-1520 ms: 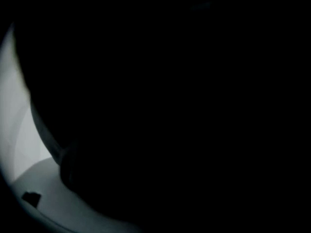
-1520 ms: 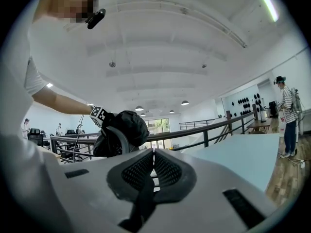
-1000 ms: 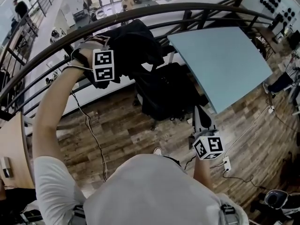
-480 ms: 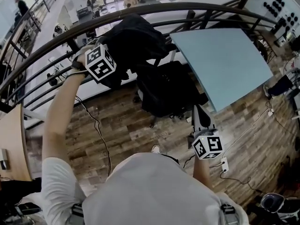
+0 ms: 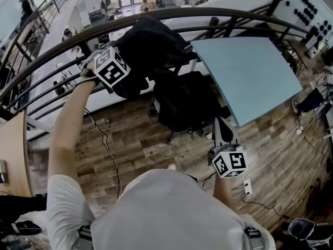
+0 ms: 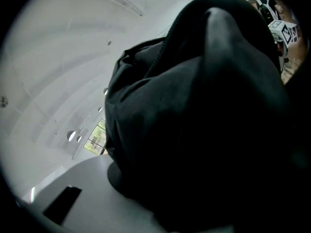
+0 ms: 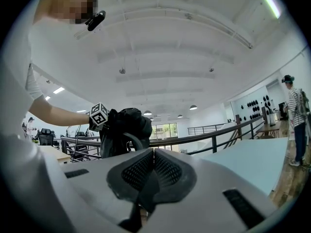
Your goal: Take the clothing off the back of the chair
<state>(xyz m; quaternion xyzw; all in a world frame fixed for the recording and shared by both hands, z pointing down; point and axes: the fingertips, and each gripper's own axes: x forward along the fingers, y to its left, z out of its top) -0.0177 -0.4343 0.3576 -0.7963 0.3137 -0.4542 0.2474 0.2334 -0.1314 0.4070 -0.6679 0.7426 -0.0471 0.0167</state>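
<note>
A black garment hangs bunched above the black office chair, level with the top rail. My left gripper is buried in its left side. Its jaws are closing on the cloth and hold it up; the pads are hidden by the fabric. In the left gripper view the dark garment fills nearly the whole picture. My right gripper hovers low near my body, right of the chair, pointing level. Its jaws are shut with nothing between them, and the lifted garment shows beyond them.
A curved black railing runs just behind the garment. A light blue tabletop stands right of the chair. A cable and a power strip lie on the wood floor. A person stands far right.
My left gripper has rolled, turning its marker cube, and has risen a little toward the railing with the garment. The right gripper has stayed in place.
</note>
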